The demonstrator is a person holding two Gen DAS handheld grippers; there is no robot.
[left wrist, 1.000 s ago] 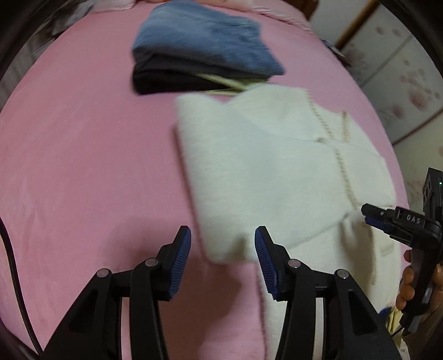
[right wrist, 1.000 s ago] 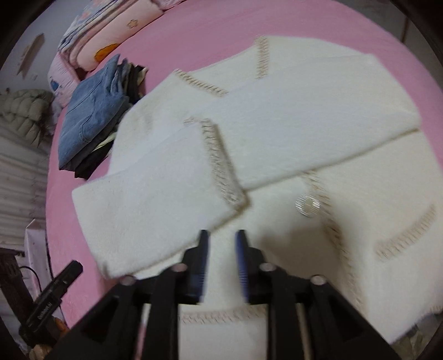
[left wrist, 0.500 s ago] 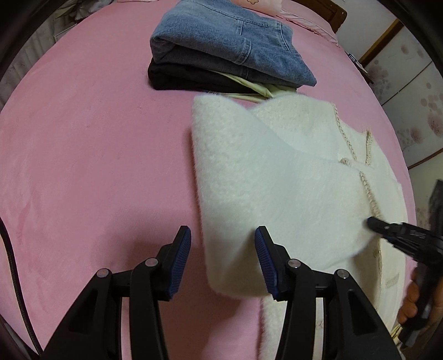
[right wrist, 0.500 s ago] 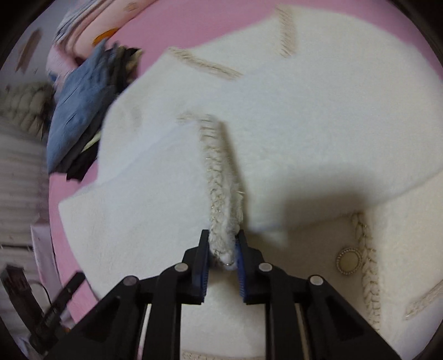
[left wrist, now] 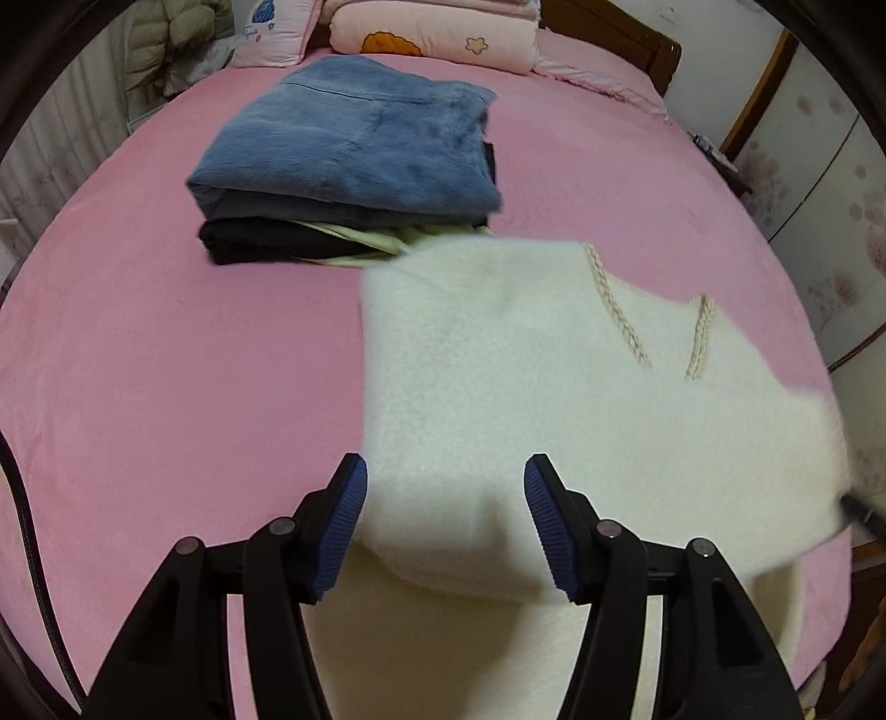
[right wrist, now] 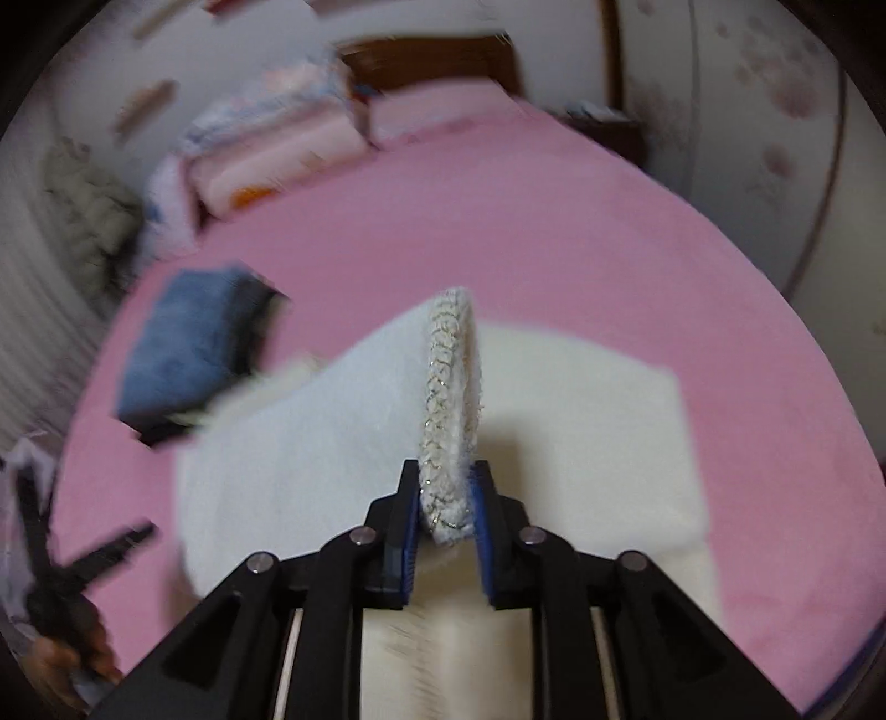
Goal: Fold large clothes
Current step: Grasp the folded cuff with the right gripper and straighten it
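right gripper (right wrist: 444, 512) fingers pinch fluffy cream knit cardigan's (left wrist: 554, 387) braided cuff (right wrist: 449, 410), lifting sleeve to fold inward; left gripper (left wrist: 443, 518) fingers half-open, just widened, cardigan edge between, ungripped.

pink bed (left wrist: 166, 360), wooden headboard (left wrist: 609, 27), floral wall (left wrist: 819, 183)

The white cardigan (left wrist: 554, 399) is fluffy, matt knit with braided, glinting trim (right wrist: 449, 410). The pink bedsheet (left wrist: 166, 360) looks velvety. Folded jeans (left wrist: 354, 155), upper centre, are soft denim. Gripper pads (left wrist: 545, 520) are ribbed blue rubber.
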